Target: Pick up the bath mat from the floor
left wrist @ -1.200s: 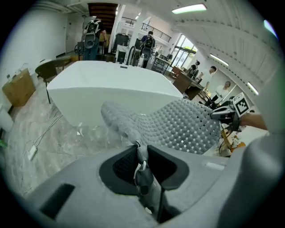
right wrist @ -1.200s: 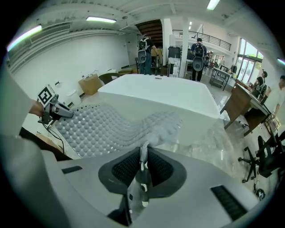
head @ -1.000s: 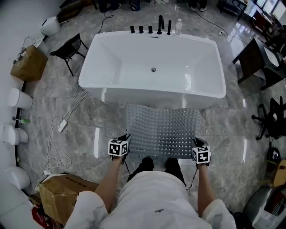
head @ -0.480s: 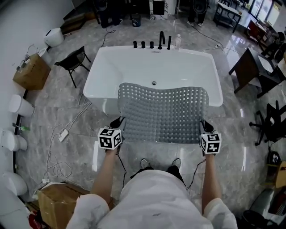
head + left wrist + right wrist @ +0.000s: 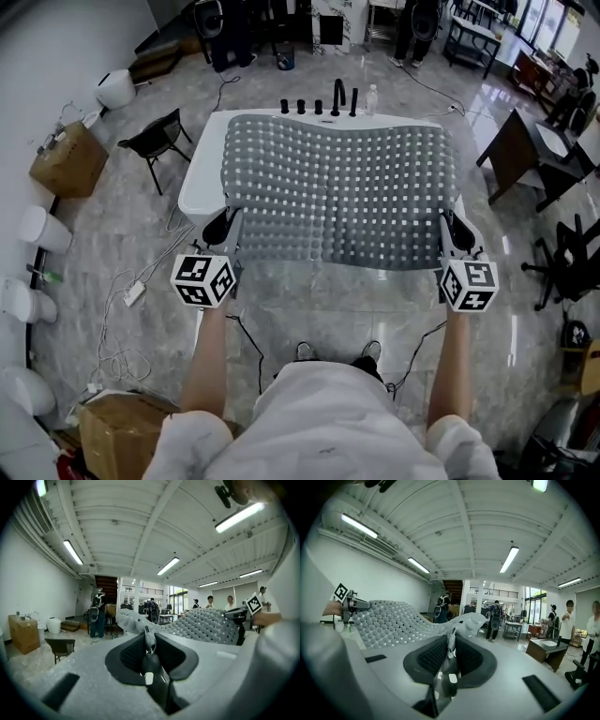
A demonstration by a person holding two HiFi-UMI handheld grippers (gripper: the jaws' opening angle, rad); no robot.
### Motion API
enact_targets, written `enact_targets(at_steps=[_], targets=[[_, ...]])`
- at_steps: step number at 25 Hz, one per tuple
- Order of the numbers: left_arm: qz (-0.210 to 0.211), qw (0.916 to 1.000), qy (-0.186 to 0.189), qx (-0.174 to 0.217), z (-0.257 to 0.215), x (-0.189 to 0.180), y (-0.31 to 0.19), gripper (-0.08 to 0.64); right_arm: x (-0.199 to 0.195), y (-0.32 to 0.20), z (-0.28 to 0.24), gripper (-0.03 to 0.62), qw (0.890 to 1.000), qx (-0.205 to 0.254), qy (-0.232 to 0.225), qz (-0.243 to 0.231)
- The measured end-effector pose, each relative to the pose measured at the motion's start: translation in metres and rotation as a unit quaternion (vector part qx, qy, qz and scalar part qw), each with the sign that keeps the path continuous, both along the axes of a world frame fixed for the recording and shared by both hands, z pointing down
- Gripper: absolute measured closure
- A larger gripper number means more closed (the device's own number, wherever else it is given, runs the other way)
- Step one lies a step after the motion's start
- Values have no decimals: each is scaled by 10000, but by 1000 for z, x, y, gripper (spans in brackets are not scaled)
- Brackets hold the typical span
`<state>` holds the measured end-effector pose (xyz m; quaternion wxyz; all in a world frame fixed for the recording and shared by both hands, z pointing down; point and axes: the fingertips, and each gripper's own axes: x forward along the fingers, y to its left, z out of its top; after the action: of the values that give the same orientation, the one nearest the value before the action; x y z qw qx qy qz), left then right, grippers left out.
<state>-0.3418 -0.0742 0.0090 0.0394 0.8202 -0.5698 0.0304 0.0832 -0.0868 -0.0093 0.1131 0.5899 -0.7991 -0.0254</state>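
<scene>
The grey perforated bath mat (image 5: 342, 187) hangs spread out flat in the air over the white bathtub (image 5: 201, 178), off the floor. My left gripper (image 5: 228, 228) is shut on the mat's near left corner, and my right gripper (image 5: 452, 229) is shut on its near right corner. In the left gripper view the mat (image 5: 201, 623) stretches away to the right from my left gripper (image 5: 148, 637), with the edge pinched between the dark pads. In the right gripper view the mat (image 5: 391, 620) runs off to the left from my right gripper (image 5: 451, 641), also pinched.
A black chair (image 5: 155, 136) stands left of the tub and a cardboard box (image 5: 66, 155) sits by the wall. Cables (image 5: 131, 291) lie on the marble floor at left. Black faucet fittings (image 5: 323, 101) line the tub's far rim. A desk (image 5: 525, 141) and people stand farther off.
Both grippers have risen from near the floor to about chest height, lifting the mat off the floor. It now hangs stretched over the tub instead of lying in front of it.
</scene>
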Motion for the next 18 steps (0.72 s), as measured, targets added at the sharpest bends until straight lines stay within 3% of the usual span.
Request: enact_targets(at_steps=[7,18], targets=[[-126,9952,17,973,-69,-15,16,495,-1,15,-65,540,9947,867,-548,84],[-301,9886,236,1454,-107,-34,29,495,-8,34,-116,541,9871,1594,-131,51]])
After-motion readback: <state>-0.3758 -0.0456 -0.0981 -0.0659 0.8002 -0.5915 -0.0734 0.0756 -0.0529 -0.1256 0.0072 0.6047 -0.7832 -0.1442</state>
